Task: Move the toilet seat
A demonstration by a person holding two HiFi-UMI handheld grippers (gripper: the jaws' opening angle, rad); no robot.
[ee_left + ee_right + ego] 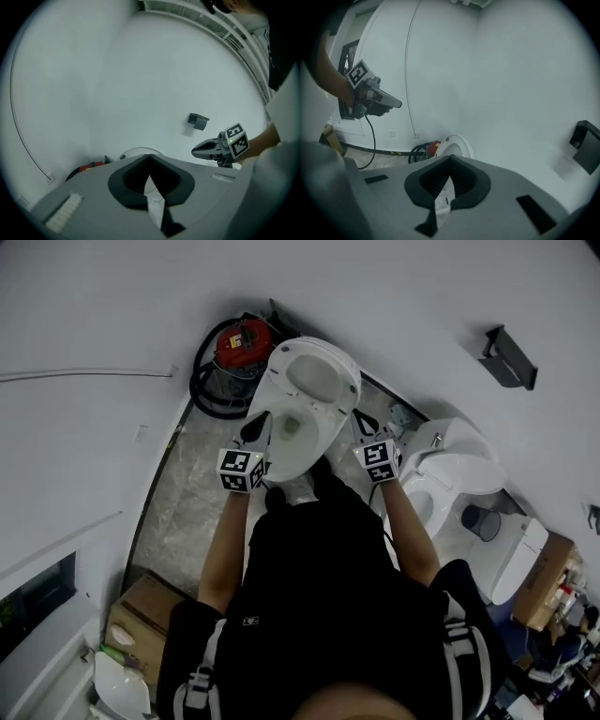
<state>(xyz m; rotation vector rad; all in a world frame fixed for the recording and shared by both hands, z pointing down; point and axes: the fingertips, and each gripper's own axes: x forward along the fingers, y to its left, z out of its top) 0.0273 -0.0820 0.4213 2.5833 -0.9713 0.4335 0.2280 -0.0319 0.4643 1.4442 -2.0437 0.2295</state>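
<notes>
Left gripper (255, 432) and right gripper (366, 426) flank the bowl (286, 463), both closed on nothing. Toilet seat (349, 385) stands raised at the far side. The next move is probably to open the jaws and reach for its rim.

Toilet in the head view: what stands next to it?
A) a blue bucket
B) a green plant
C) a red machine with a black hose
C: a red machine with a coiled black hose stands just left of the toilet.
</notes>
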